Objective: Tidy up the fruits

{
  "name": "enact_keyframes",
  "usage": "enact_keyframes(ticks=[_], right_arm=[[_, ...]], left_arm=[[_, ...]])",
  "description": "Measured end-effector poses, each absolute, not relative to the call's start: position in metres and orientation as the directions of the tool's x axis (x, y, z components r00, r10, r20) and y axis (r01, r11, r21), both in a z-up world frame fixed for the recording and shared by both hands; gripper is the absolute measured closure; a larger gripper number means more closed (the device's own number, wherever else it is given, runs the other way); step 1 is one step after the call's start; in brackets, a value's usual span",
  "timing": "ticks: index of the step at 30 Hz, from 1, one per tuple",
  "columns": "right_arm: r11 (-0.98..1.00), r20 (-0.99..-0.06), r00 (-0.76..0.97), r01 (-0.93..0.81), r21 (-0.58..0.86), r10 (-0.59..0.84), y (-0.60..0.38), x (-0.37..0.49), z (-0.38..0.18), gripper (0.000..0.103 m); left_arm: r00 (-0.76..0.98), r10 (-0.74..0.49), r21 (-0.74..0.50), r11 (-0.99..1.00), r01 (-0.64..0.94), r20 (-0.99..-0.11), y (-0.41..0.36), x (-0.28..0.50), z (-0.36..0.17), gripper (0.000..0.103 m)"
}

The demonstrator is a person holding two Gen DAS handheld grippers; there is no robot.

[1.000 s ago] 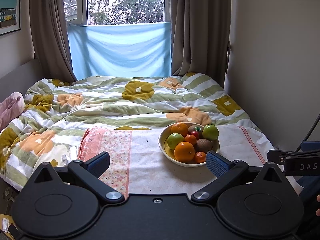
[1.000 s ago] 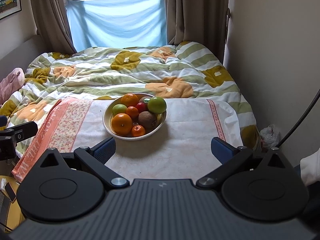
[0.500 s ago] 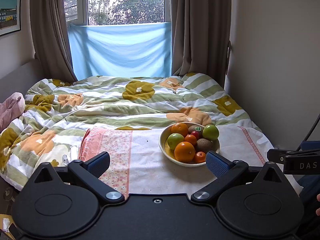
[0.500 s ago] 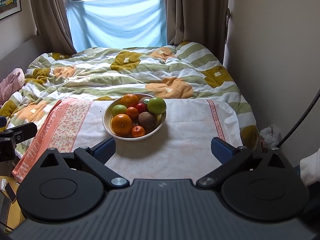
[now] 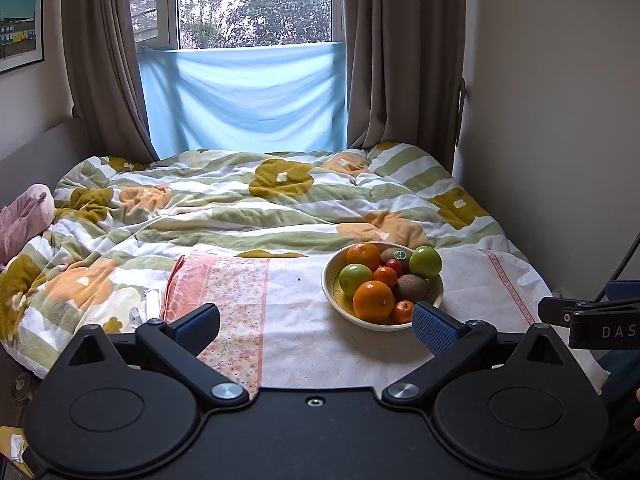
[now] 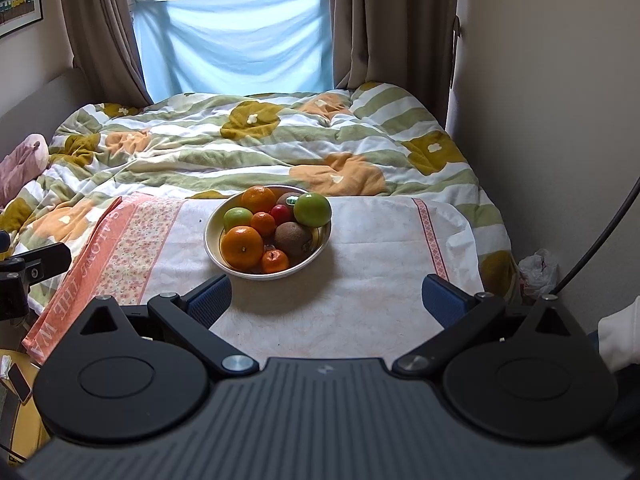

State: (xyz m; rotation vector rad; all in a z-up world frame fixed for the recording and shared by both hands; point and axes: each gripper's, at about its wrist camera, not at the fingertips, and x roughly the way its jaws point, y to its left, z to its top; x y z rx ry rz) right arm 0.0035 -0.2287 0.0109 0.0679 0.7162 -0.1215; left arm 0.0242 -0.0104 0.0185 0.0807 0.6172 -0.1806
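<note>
A shallow cream ceramic bowl (image 6: pixel 267 264) sat on a white cloth with pink floral borders (image 6: pixel 360 304) spread over the foot of the bed, and all the visible fruit lay heaped inside it. None lay loose on the cloth. That arrangement would suit fruit already gathered as well as fruit waiting to be sorted out, so the stage could not be judged.

The left gripper (image 5: pixel 316 322) hovered short of the bowl with its blue-padded fingers (image 5: pixel 199 325) spread wide and holding nothing. The right gripper (image 6: pixel 326 294) hung likewise, fingers (image 6: pixel 444 298) parted and empty, the bowl just ahead of its left pad.

The large round orange (image 6: pixel 242 245) at the front looked firm and fairly heavy, its dimpled skin offering grip; it would best be taken across its widest girth. The big smooth green apple (image 6: pixel 312 209) perched on the far rim looked hard and waxy, likely to slip or roll off if nudged. The brown fuzzy kiwi (image 6: pixel 293 237) would probably be softer and bruise under a hard squeeze. The small mandarin (image 6: pixel 275 261) and the small red fruit (image 6: pixel 281 213) sat wedged low among the others, awkward to reach without disturbing the pile. The bed beneath was soft, so the bowl might tilt under pressure.
</note>
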Motion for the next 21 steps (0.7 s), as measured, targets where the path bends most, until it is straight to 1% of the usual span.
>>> enact_keyframes(ticks=[7, 12, 21], right_arm=[[0.99, -0.66, 0.746, 0.136, 0.021, -0.088, -0.2298, 0.0027, 0.01, 0.0], [0.991, -0.662, 0.745, 0.135, 0.02, -0.088, -0.2292, 0.0025, 0.0085, 0.0], [0.99, -0.663, 0.744, 0.136, 0.021, -0.088, -0.229, 0.0025, 0.0082, 0.0]], left_arm=[[0.816, -0.142, 0.039, 0.98, 0.197, -0.561, -0.0123, 0.0203, 0.0208, 0.0], [0.82, -0.09, 0.093, 0.981, 0.171, -0.565, -0.0155, 0.0193, 0.0175, 0.0], [0.811, -0.118, 0.047, 0.983, 0.177, -0.573, -0.0093, 0.0214, 0.0154, 0.0]])
